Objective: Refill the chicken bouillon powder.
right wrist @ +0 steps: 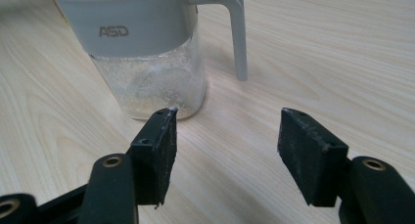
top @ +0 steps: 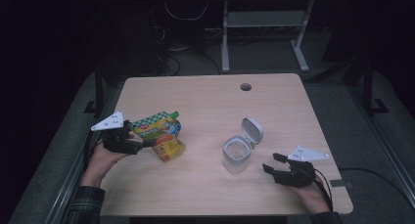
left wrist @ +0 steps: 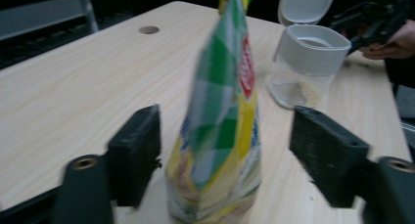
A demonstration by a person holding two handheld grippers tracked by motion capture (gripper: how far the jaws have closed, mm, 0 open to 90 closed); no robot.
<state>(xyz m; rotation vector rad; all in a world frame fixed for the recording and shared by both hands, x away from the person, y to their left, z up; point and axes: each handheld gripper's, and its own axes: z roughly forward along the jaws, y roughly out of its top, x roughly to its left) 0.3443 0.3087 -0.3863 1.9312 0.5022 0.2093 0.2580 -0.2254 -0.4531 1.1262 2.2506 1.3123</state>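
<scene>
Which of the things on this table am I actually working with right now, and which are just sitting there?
In the job:
- green-and-yellow spouted pouch, between the left gripper jaws, not yet clamped
- clear jar with grey flip lid, lid open, ahead of the open right gripper

Just lying about:
- small orange-yellow packet beside the pouch
- cable hole in the wooden table

Left tongs [top: 139,145] and right tongs [top: 272,162] both stand open, low over the table.
</scene>
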